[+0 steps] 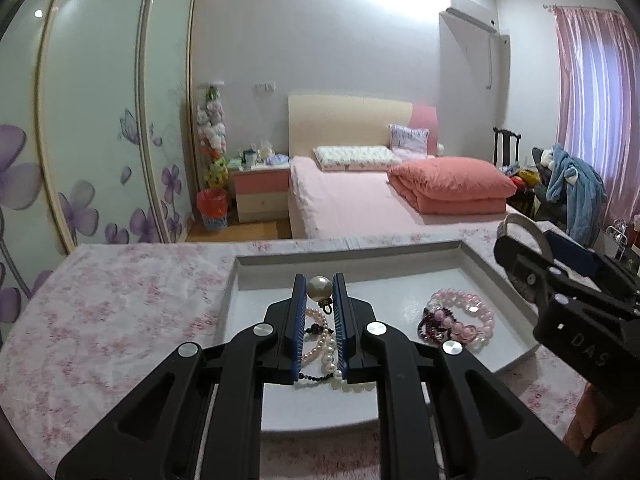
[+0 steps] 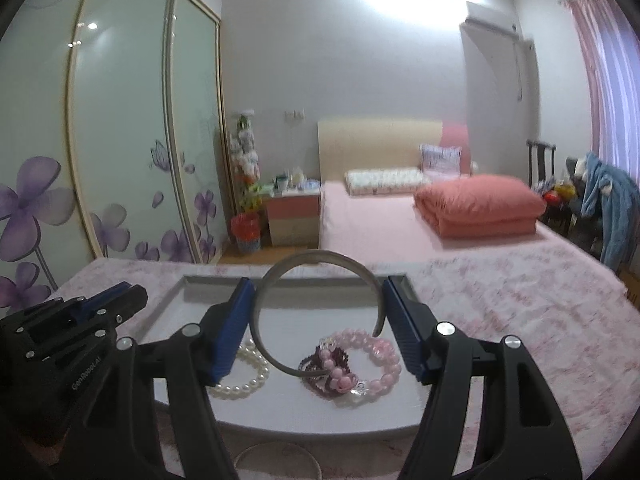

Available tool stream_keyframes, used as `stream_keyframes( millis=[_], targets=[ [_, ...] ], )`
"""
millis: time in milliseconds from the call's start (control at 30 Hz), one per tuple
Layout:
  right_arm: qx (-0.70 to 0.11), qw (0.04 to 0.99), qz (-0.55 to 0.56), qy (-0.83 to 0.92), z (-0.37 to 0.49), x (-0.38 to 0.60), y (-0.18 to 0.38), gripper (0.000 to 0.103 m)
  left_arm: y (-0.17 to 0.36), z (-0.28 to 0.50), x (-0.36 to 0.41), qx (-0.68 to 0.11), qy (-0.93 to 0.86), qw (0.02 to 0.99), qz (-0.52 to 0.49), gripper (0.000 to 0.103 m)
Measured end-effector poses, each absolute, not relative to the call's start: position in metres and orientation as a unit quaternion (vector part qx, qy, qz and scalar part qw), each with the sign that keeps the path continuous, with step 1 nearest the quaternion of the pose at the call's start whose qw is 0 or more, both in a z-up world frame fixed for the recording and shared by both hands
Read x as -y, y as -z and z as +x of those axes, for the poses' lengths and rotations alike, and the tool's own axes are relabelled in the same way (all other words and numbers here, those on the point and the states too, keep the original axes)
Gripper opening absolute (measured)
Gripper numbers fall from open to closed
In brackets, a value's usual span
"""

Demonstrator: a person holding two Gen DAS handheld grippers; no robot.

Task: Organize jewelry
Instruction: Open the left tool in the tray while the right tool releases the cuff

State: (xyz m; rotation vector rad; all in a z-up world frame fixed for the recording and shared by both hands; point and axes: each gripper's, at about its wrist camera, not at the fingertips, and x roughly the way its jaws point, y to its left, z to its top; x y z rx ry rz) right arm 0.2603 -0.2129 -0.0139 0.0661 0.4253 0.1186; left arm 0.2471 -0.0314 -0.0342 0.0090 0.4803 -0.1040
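Note:
My left gripper (image 1: 318,300) is shut on a large pearl bead (image 1: 319,286) with a small metal loop, held above the white tray (image 1: 400,276). Under it in the tray lie pearl strands (image 1: 326,354) and a dark bead string. A heap of pink bead bracelets (image 1: 464,314) lies at the tray's right. My right gripper (image 2: 320,282) is shut on a silver open bangle (image 2: 320,256), held upright between the blue pads over the tray (image 2: 304,404). Below it are a pearl bracelet (image 2: 248,376) and pink bracelets (image 2: 380,360). The left gripper (image 2: 128,296) shows at the left.
The tray rests on a table with a pink floral cloth (image 1: 112,304), which runs wide to either side. Behind the table stands a bed (image 1: 360,200) with a folded coral quilt. A floral wardrobe (image 1: 100,120) lines the left. A chair with clothes (image 1: 568,184) stands at the right.

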Motion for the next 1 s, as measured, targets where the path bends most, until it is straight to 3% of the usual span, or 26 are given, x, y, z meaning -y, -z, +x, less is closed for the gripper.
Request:
stream_keyframes(
  millis=[467,600,1000],
  targets=[
    [-0.347,0.930,0.095,-0.079,0.323,0.214,0.070,0.065,0.076,0.287,0.032,-0.329,0.078,0.941,-0.031,0.015],
    [-0.345,0.929,0.112,-0.075,0.322,0.222,0.068,0.068,0.078,0.290,0.027,-0.335,0.077,0.938,-0.040,0.030],
    [-0.321,0.938,0.115,-0.068,0.284,0.249,0.044,0.068,0.037,0.257,-0.014,-0.297,0.055,0.950,-0.082,0.031]
  ],
)
